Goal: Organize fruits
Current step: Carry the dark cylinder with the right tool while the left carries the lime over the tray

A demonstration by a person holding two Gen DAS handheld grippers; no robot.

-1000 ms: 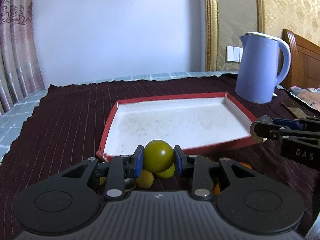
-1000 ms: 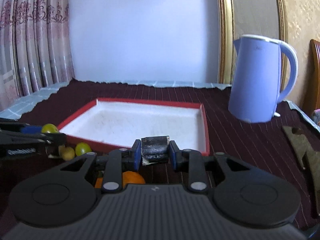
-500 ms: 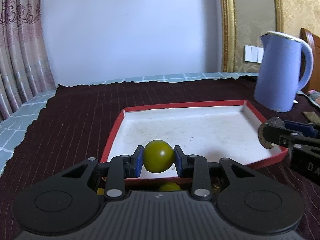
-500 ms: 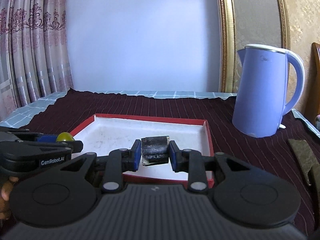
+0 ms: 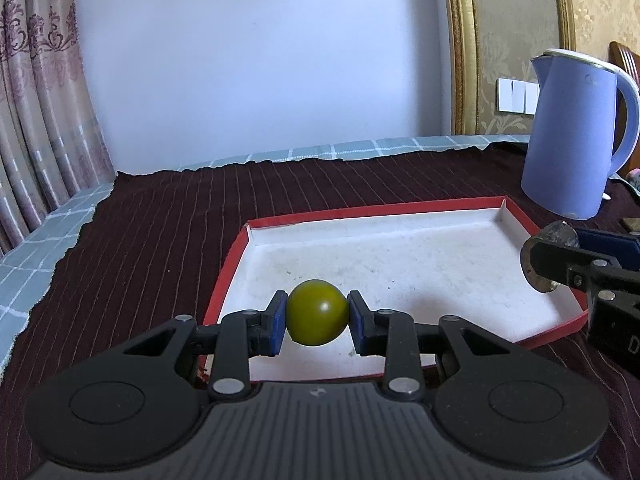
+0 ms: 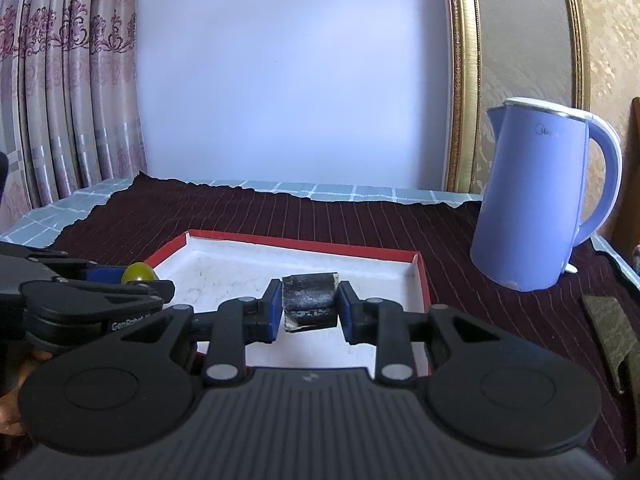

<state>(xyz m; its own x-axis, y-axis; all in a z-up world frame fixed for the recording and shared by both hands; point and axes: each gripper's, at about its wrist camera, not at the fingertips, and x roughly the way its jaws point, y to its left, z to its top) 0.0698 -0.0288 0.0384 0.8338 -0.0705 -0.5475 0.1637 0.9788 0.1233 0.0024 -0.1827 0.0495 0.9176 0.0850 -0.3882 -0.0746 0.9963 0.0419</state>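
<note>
My left gripper (image 5: 317, 320) is shut on a round green fruit (image 5: 316, 312) and holds it above the near left part of a red-rimmed white tray (image 5: 400, 212). My right gripper (image 6: 309, 306) is shut on a dark, flat-sided chunk (image 6: 310, 300) above the tray's near right part (image 6: 304, 242). The right gripper and its chunk (image 5: 550, 256) show at the right edge of the left wrist view. The left gripper with the green fruit (image 6: 138, 273) shows at the left of the right wrist view. The tray's floor looks bare.
A lilac electric kettle (image 5: 576, 136) stands right of the tray's far corner, also in the right wrist view (image 6: 536, 196). A dark striped cloth (image 5: 160, 232) covers the table over a pale checked cloth. A flat brown object (image 6: 608, 328) lies at the right. Curtains hang at the left.
Both grippers have risen and moved forward over the tray with their loads. The loose fruits near the tray's front edge have dropped out of sight.
</note>
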